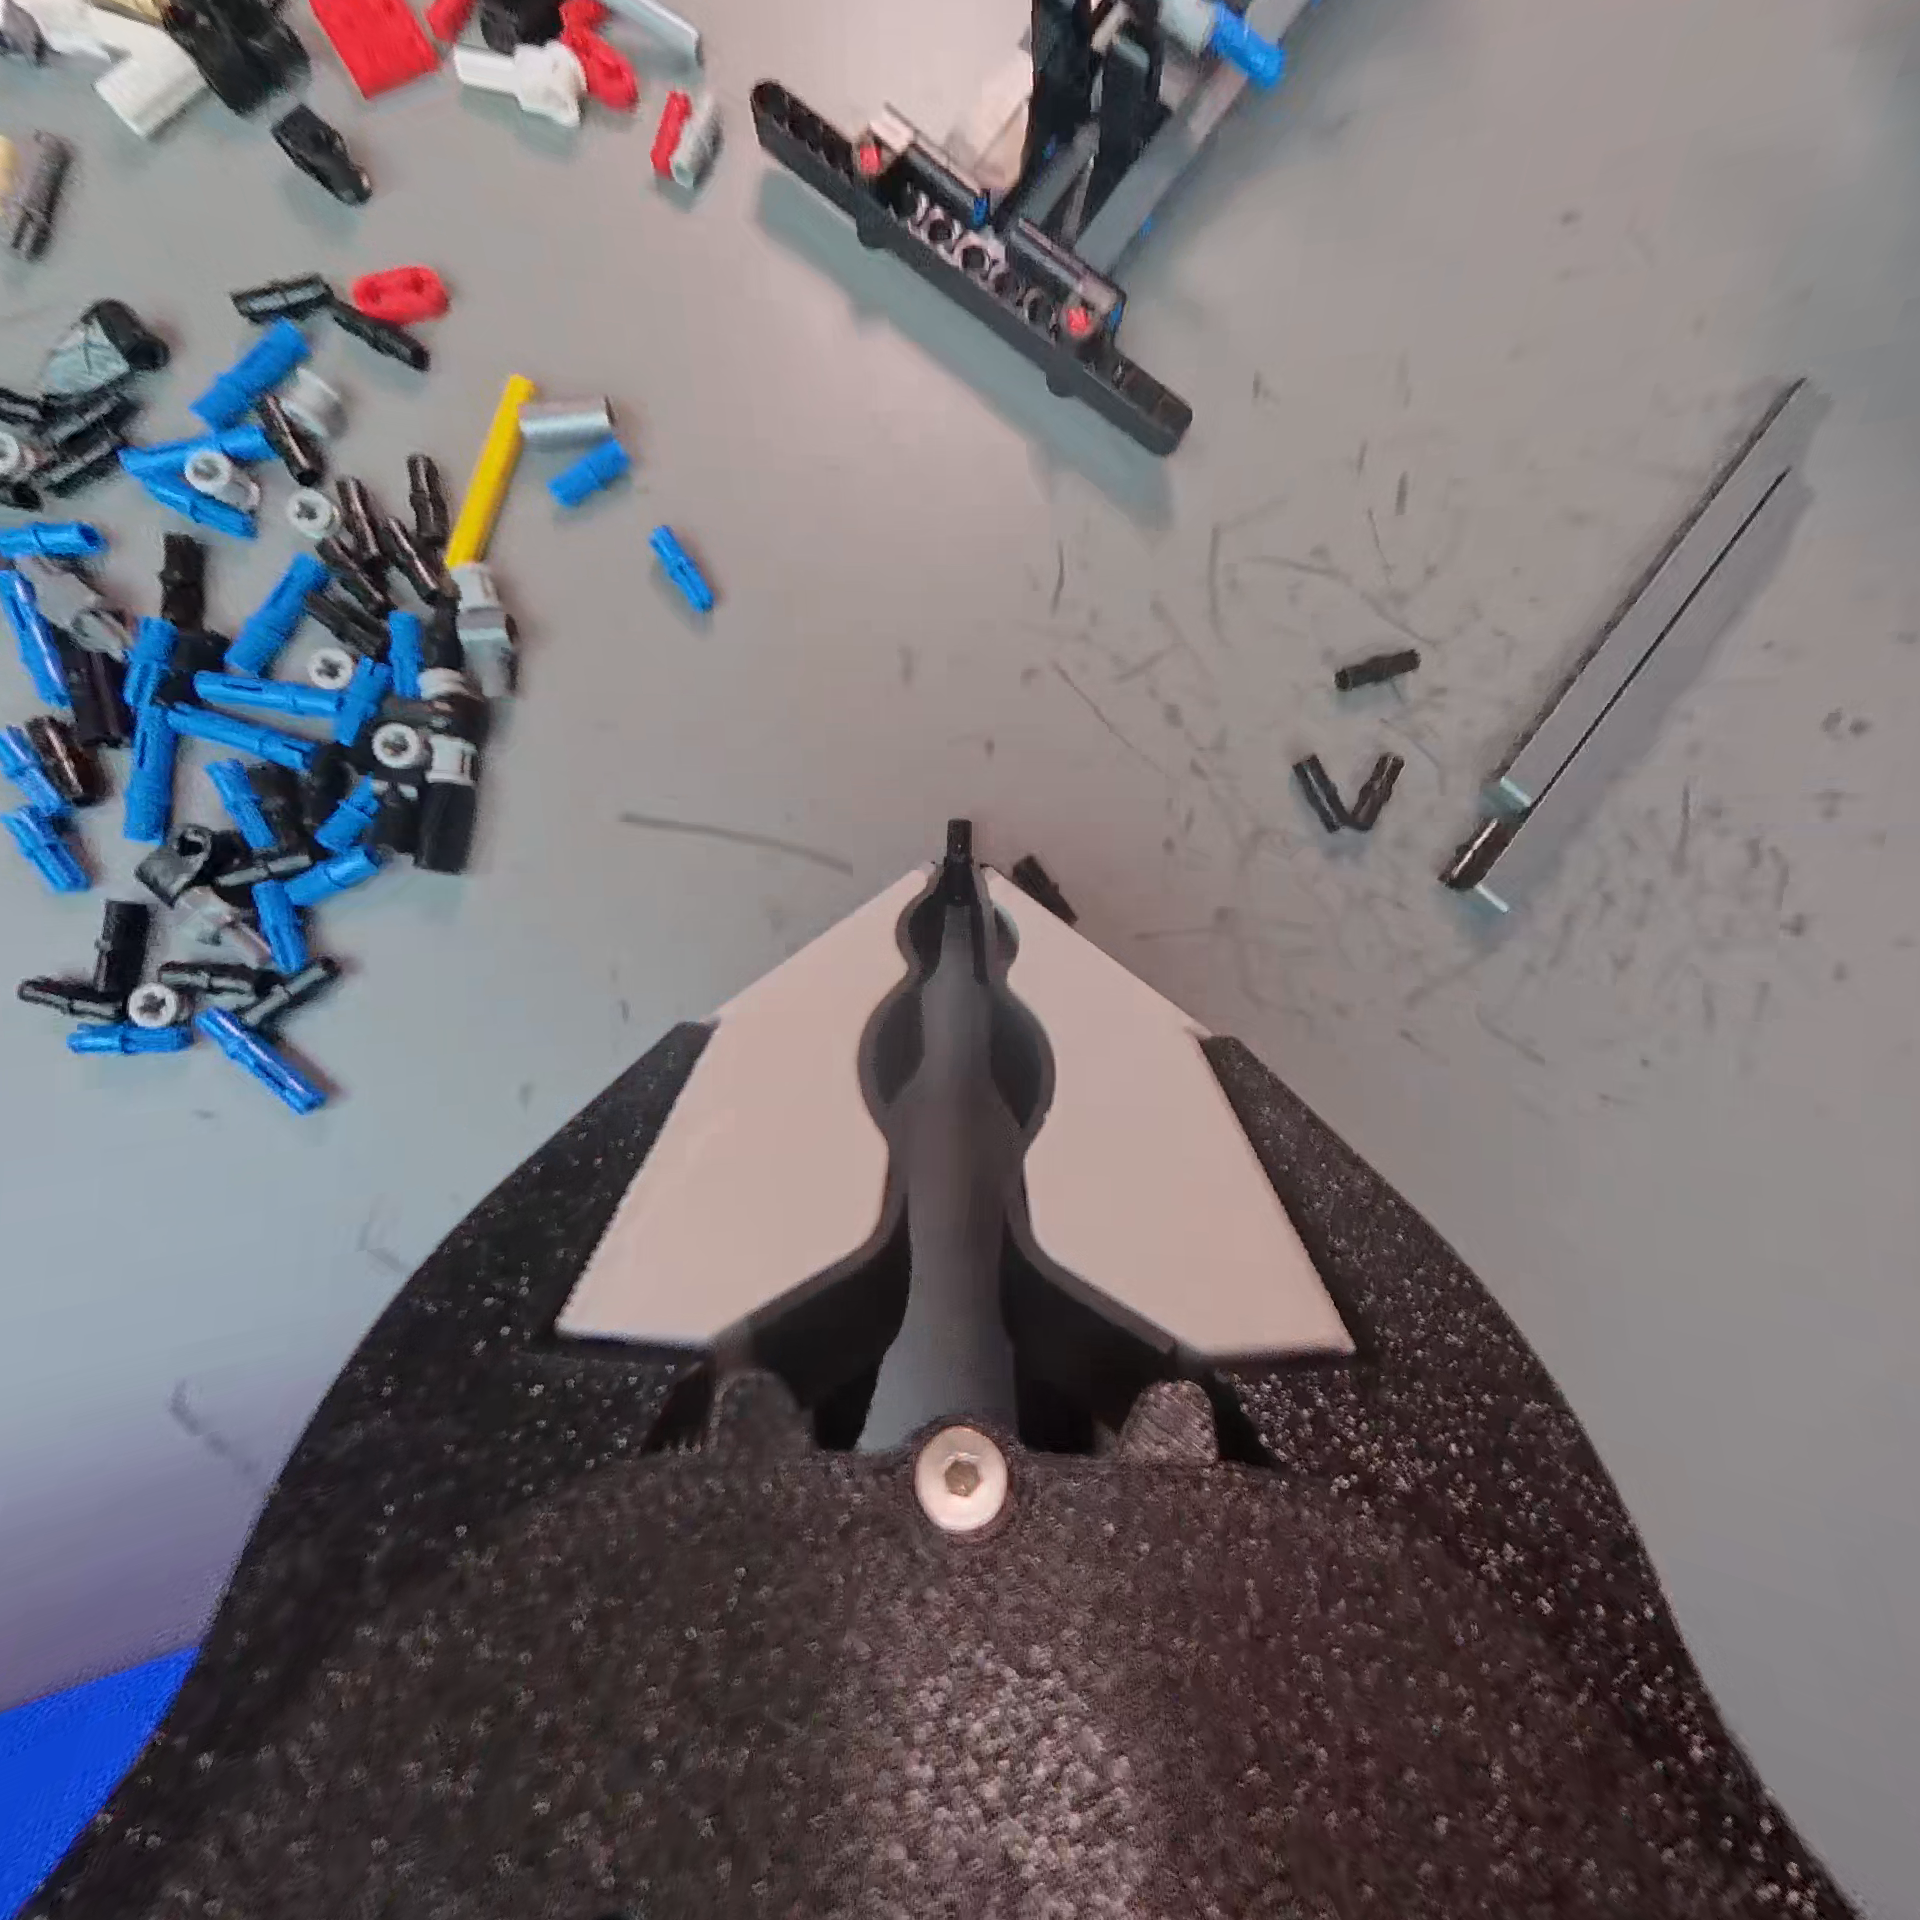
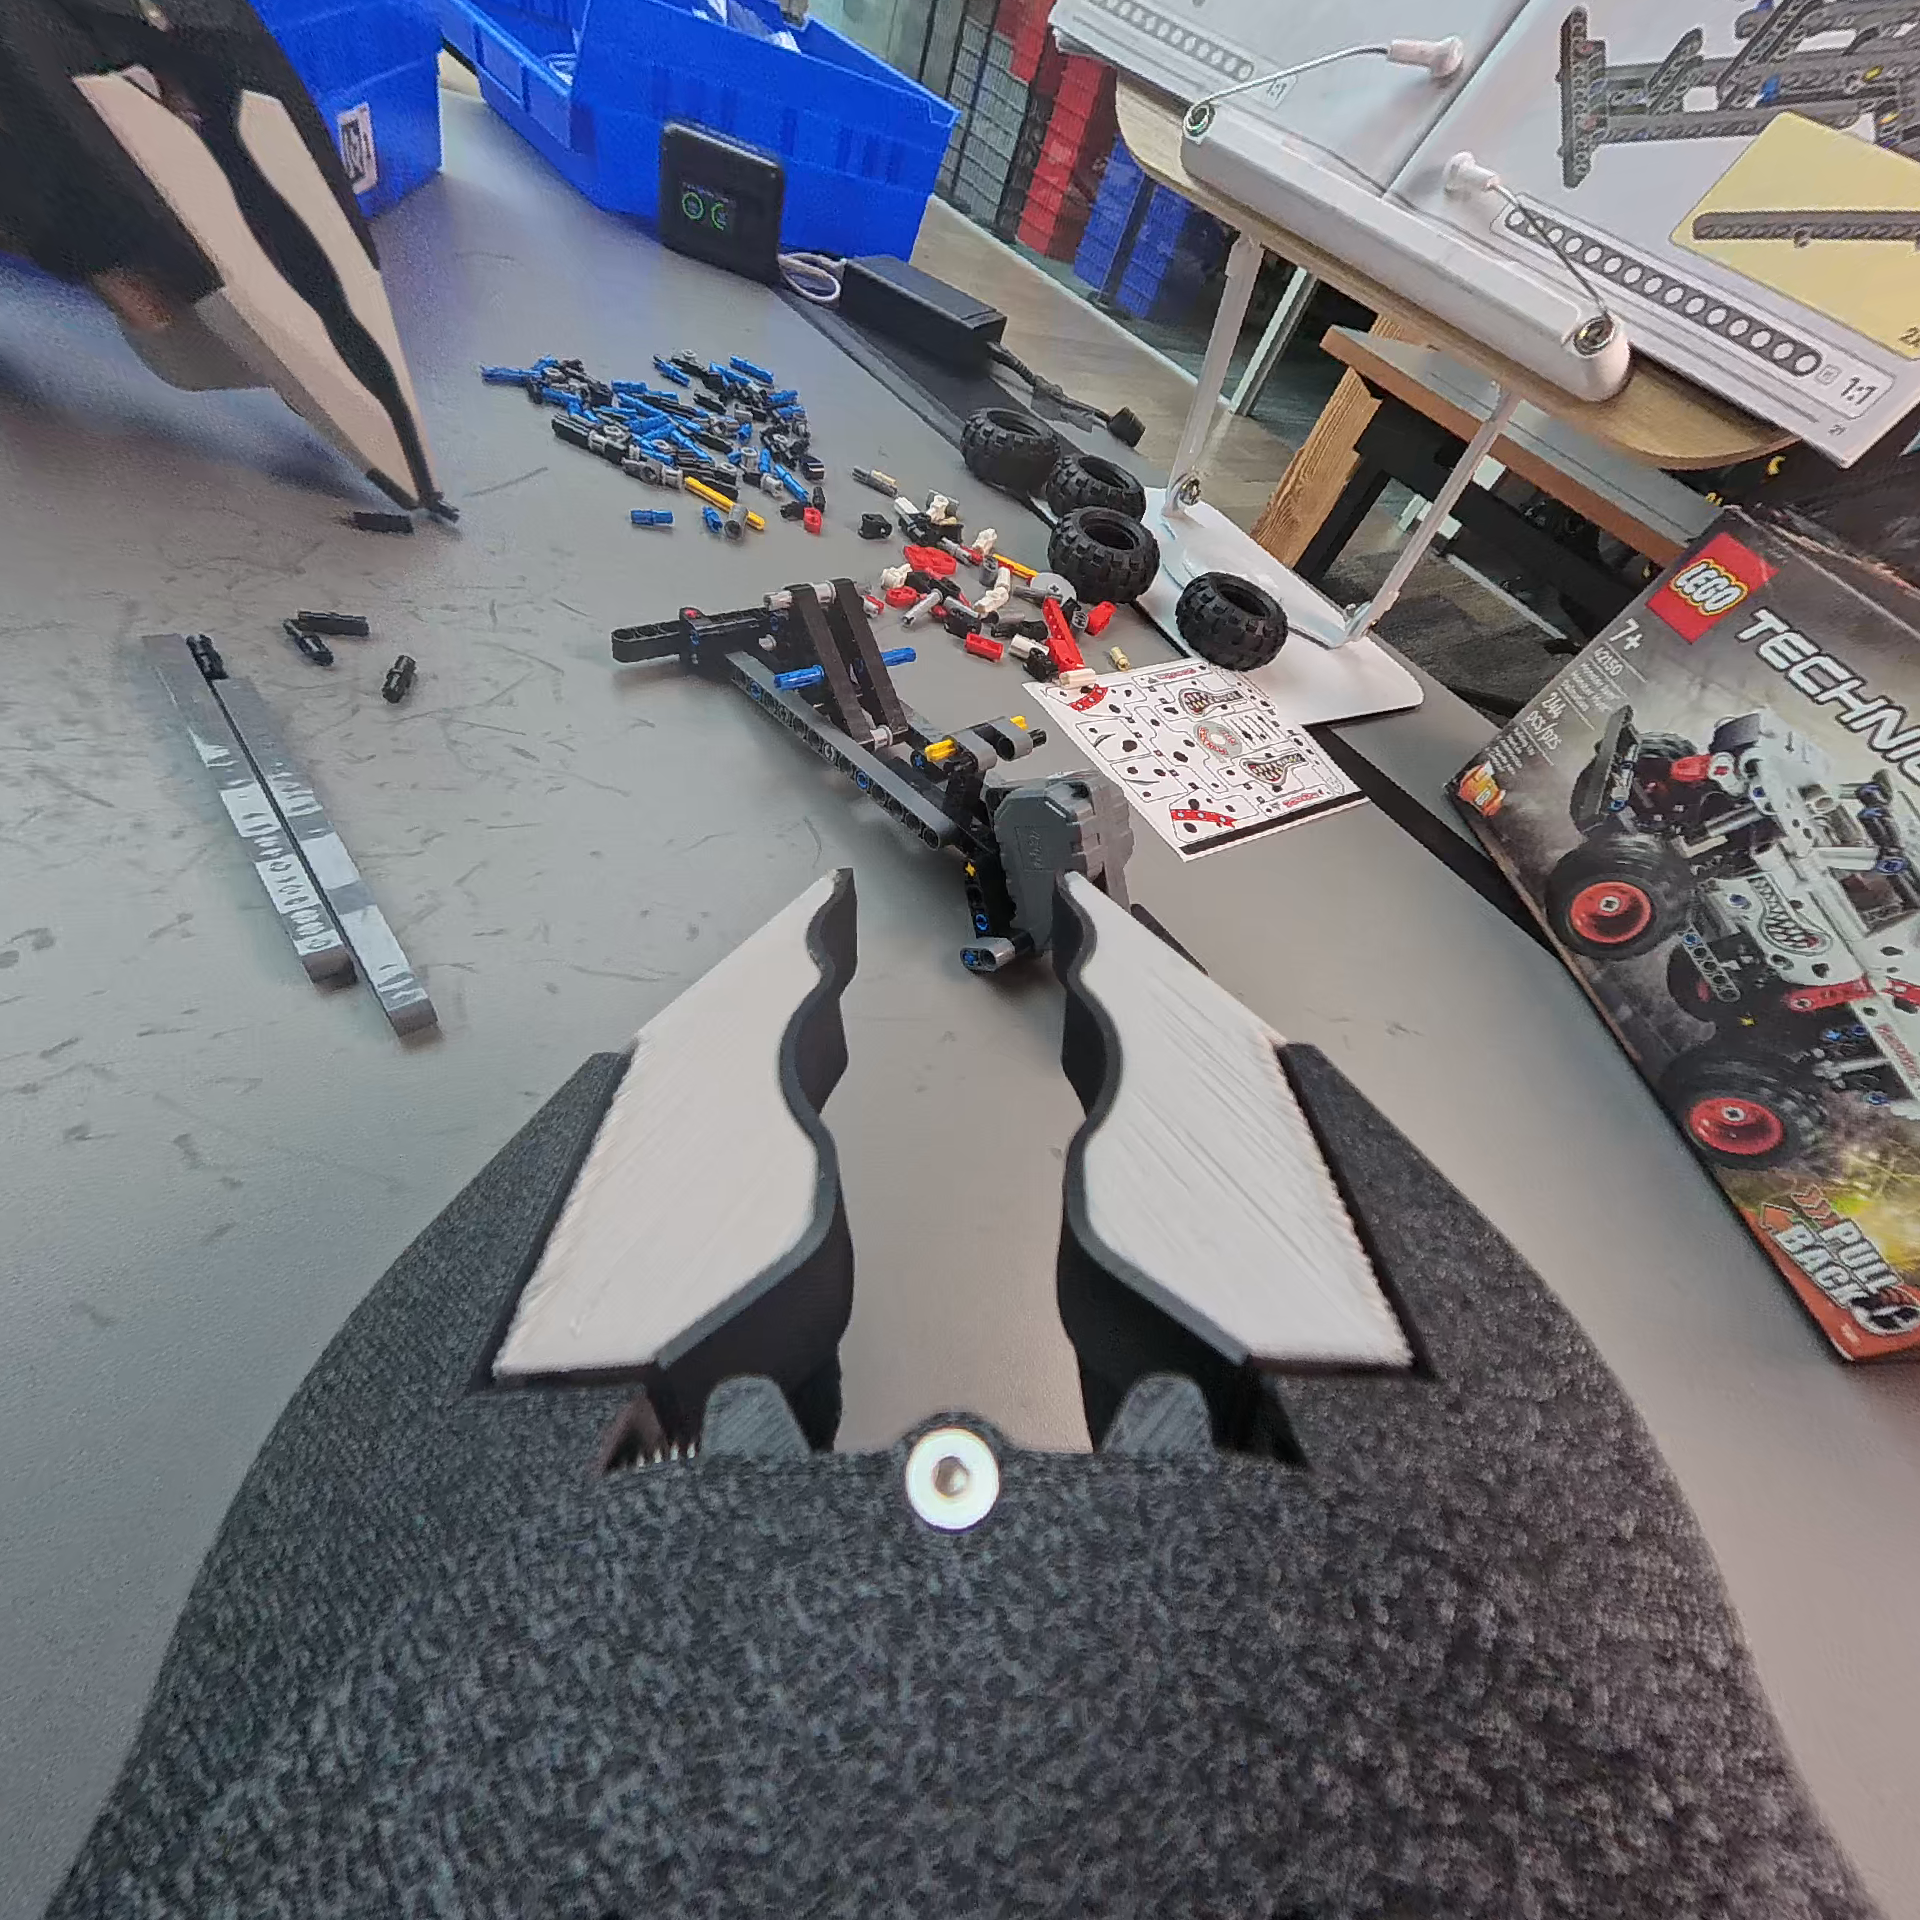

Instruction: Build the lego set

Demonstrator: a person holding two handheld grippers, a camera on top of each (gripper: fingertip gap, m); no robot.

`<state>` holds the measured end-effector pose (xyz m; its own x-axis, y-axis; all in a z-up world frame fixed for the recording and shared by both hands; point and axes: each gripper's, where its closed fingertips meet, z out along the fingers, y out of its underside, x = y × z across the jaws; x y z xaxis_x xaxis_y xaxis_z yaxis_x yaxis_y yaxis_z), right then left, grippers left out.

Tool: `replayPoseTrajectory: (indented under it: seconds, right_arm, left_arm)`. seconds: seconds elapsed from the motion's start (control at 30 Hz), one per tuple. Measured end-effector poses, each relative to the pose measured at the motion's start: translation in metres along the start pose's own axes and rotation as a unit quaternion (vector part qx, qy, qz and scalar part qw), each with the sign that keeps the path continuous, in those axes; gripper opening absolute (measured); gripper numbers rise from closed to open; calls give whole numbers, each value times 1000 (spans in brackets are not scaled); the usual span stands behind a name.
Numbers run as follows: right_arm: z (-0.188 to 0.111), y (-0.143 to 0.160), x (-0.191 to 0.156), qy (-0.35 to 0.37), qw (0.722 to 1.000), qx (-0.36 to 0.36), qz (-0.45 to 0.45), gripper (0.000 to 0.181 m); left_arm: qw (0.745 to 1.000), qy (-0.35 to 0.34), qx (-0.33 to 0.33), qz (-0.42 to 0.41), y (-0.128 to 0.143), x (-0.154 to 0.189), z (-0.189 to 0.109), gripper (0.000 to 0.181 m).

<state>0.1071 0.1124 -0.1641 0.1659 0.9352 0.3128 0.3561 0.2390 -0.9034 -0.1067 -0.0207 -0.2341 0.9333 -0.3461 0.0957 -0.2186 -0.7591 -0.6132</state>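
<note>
My left gripper (image 1: 958, 868) is shut on a small black pin (image 1: 958, 836) that pokes out past its tips, low over the grey table. A second black pin (image 1: 1044, 883) lies just right of the tips. The partly built black chassis (image 1: 977, 260) lies farther ahead. In the right wrist view my right gripper (image 2: 956, 904) is open and empty, with its right fingertip (image 2: 1081, 904) close to the chassis's grey motor block (image 2: 1049, 842). The chassis beam (image 2: 821, 717) runs away to the upper left. The left gripper (image 2: 421, 499) shows there at upper left, tips at the table.
A pile of blue and black pins (image 1: 239, 707) lies left. Three loose black pins (image 1: 1351, 769) and two grey bars (image 1: 1631, 644) lie right. Several tyres (image 2: 1101, 551), a sticker sheet (image 2: 1195, 748), the set's box (image 2: 1714, 914), a booklet stand (image 2: 1403, 239) and blue bins (image 2: 727, 114) ring the table. Tip to tip, the grippers are about 25 cm apart.
</note>
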Motion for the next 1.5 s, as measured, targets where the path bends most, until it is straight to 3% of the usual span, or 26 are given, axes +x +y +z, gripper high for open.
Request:
replayPoseTrajectory:
  seconds: [0.1, 0.53, 1.0, 1.07, 1.2, 1.37, 1.43, 1.5]
  right_arm:
    - [2, 2, -2, -6, 1000, -3, 1, 37]
    - [7, 5, -15, -18, 999, -18, -20, 37]
    - [8, 6, -20, -30, 999, -20, -23, 37]
    - [7, 1, -40, -81, 996, -19, -11, 37]
    - [9, -8, -114, -244, 968, -67, -4, 40]
    - [30, 15, -152, -292, 937, -168, -94, 32]
    - [31, 11, -159, -314, 930, -173, -87, 15]
    - [28, 11, -168, -333, 920, -178, -104, 16]
  left_arm:
    - [1000, 2, -13, 14, 10, 11, -2, 5]
    - [995, 73, -5, 67, 5, 56, 7, 5]
    - [989, 96, 39, 105, 1, 61, -11, 16]
    - [987, 110, 34, 116, 4, 68, -10, 16]
    - [983, 120, 25, 138, 7, 77, -4, 17]
    - [983, 109, 21, 147, 11, 73, -1, 17]
    - [983, 105, 20, 150, 14, 72, -1, 17]
    - [982, 105, 26, 153, 12, 74, -2, 16]
